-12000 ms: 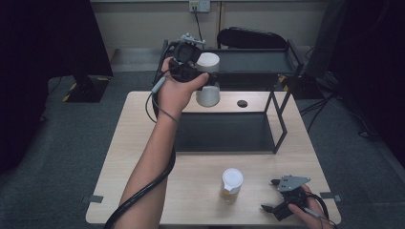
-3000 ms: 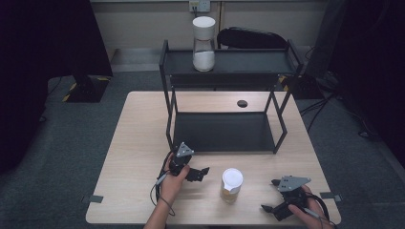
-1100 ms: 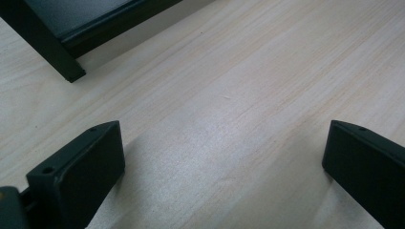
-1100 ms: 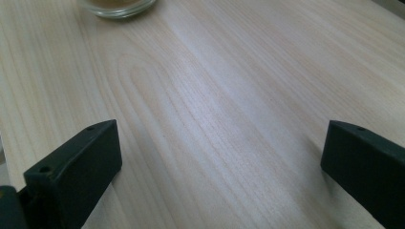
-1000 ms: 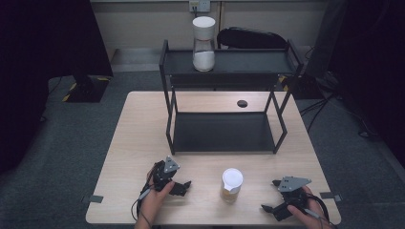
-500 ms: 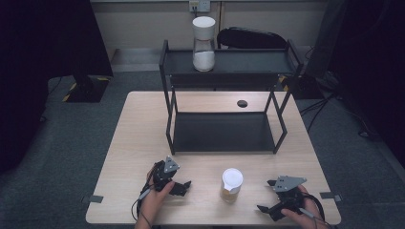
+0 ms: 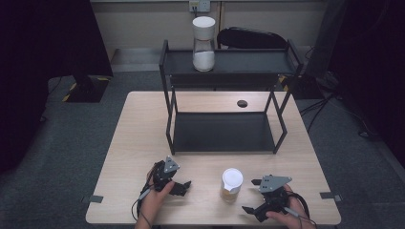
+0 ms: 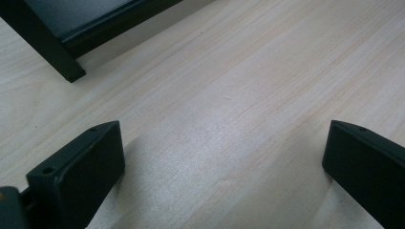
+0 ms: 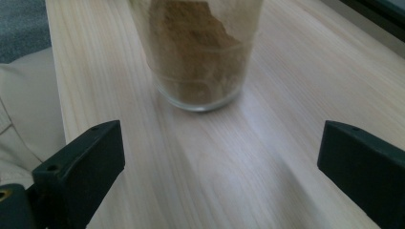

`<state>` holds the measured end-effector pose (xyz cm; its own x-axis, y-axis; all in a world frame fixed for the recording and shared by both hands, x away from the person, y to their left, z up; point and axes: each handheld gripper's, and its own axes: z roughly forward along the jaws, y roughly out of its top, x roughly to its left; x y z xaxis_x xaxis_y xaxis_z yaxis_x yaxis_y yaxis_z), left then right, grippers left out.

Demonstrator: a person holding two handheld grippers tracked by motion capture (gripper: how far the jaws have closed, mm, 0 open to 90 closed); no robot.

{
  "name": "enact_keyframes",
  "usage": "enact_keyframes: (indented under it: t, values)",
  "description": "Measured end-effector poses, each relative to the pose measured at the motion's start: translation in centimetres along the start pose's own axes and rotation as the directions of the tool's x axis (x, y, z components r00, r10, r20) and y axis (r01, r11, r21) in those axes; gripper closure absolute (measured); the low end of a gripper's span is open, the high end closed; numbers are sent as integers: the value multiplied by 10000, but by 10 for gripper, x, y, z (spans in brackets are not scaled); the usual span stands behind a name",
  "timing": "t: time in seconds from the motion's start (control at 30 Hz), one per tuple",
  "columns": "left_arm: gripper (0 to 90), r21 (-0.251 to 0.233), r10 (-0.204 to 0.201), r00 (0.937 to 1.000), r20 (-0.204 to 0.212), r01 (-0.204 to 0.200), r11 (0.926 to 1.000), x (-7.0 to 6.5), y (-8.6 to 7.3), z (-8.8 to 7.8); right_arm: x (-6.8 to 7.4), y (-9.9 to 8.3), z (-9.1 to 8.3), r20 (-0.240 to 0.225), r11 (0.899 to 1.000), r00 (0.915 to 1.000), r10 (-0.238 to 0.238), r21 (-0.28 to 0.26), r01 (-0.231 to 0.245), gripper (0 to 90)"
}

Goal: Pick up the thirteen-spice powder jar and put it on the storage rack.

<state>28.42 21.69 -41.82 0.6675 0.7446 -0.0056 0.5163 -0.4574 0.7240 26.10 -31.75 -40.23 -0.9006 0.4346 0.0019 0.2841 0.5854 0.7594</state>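
A glass jar of brown powder (image 7: 231,186) with a white lid stands near the table's front edge; its lower part (image 9: 200,57) is close ahead in the right gripper view. My right gripper (image 7: 250,195) lies just right of it, open, its jaws pointing at the jar and apart from it; the same gripper (image 9: 219,143) has bare wood between its jaws. My left gripper (image 7: 181,187) rests open on the table left of the jar, and in its own view the left gripper (image 8: 224,138) holds nothing. A taller jar of white powder (image 7: 204,44) stands on the black rack's top shelf (image 7: 248,62).
The rack's lower shelf (image 7: 222,131) sits on the table's middle, and one rack foot (image 8: 69,71) is near my left gripper. A small dark round spot (image 7: 242,103) lies on the table behind the rack. The table's front edge (image 7: 210,223) is close to both hands.
My left gripper put the white-powder jar on the top shelf, then came back to the front of the table. In the last second my right gripper shifted slightly left toward the brown jar.
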Motion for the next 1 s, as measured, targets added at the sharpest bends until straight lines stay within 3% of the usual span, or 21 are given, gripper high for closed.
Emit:
enact_keyframes:
  t: [0.3, 0.6, 1.0]
  values:
    - [0, -1, -2, 10000, 0, 2, 10000, 0, 0, 0, 4, 8, 11, -166, 9992, 9998, 142, -380, -148, 8]
    - [0, -2, 0, 10000, 0, 0, 10000, 0, 0, 0, 9, 12, 26, -92, 9965, 9984, 560, -615, -565, 8]
    - [0, -2, -2, 10000, 1, 2, 10000, 0, 0, 0, 16, 19, 35, -29, 9903, 9973, 740, -1173, -738, 45]
